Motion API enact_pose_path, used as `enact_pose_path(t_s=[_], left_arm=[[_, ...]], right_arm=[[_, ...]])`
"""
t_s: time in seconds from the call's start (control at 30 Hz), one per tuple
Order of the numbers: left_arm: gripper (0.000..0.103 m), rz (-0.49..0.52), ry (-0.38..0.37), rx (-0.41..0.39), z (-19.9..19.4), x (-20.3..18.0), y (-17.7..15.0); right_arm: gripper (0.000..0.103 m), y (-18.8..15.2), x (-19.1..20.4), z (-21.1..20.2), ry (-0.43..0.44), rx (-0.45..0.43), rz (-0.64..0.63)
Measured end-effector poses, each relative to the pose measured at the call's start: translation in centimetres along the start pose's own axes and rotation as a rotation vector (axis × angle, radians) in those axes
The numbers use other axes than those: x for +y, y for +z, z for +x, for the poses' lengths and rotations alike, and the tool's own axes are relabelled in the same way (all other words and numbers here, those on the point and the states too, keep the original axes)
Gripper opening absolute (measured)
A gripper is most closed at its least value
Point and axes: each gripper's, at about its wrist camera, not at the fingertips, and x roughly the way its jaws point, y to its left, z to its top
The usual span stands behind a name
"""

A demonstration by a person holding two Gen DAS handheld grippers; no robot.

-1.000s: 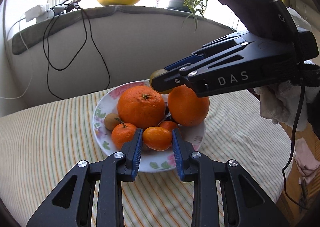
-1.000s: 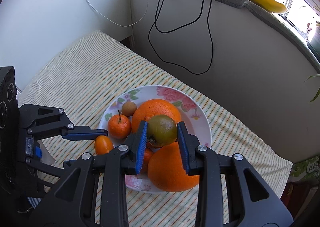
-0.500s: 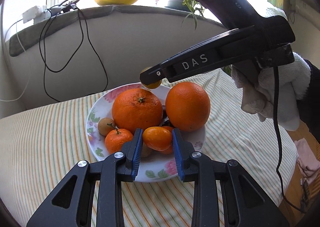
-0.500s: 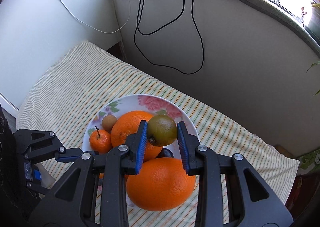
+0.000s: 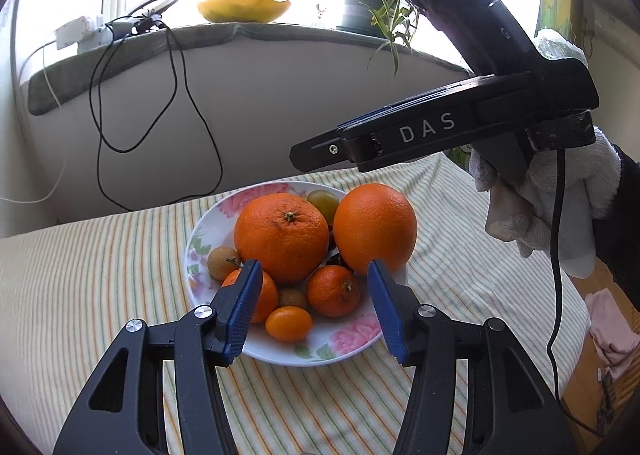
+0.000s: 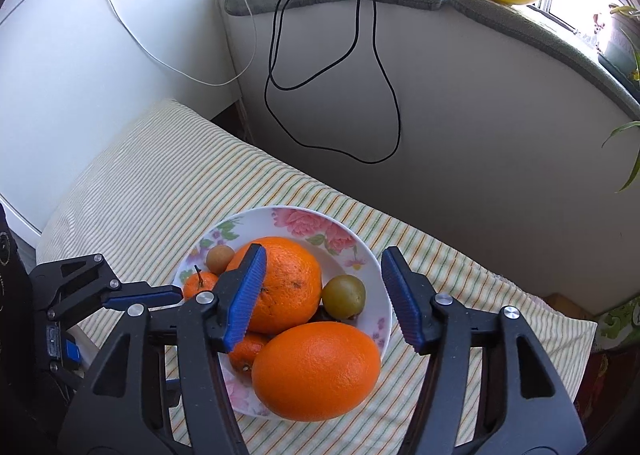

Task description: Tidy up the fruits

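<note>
A white floral plate (image 5: 352,341) (image 6: 360,255) on the striped cloth holds two big oranges (image 5: 282,235) (image 6: 316,369), small mandarins (image 5: 334,291), a kumquat (image 5: 288,323), brownish longans (image 5: 222,263) and a green fruit (image 6: 344,295) (image 5: 324,202) at its far side. My left gripper (image 5: 312,307) is open and empty above the kumquat at the plate's near rim. My right gripper (image 6: 324,297) is open and empty above the green fruit; it shows from the side in the left wrist view (image 5: 320,149).
A curved grey wall with a cushioned sill stands behind the table. Black cables (image 6: 360,95) hang down it. A yellow fruit rind (image 5: 244,9) and a potted plant (image 5: 368,11) sit on the sill. The table edge drops off on the right (image 5: 576,315).
Both grippers have opened. The left let go of the kumquat, which lies on the plate. The right let go of the green fruit, now on the plate, and lifted.
</note>
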Motion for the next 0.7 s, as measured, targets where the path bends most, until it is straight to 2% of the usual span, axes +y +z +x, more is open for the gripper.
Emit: enact_pose_path(t_s=[0.3,0.37,0.43,0.53,0.63,0.7], left_arm=[[0.054,0.011,0.007,-0.013,-1.9,-0.7,-0.4],[0.056,0.009,0.012,-0.019,-2.3,-0.7,-0.4],[0.063,0.002,0.019,-0.025,-2.7,-0.6,-0.4],[0.065,0.000,0.038,-0.032,-3.3,-0.6,-0.5],[0.075,0.001,0.065,-0.036,-3.9,-0.7,-0.6],[0.075,-0.001,0.086,-0.041,-4.3,-0.6,-0.7]], right_arm=[[0.064,-1.6,1.7,-3.2,-0.007,-0.066,0.001],[0.069,-2.0,2.0,-4.0,-0.010,-0.087,0.007],[0.073,-2.5,2.2,-4.9,-0.020,-0.111,0.018],[0.078,-3.3,2.4,-6.1,-0.029,-0.149,0.042],[0.089,-4.3,2.8,-7.2,-0.080,-0.190,0.055],[0.092,-4.9,2.9,-7.9,-0.102,-0.209,0.069]])
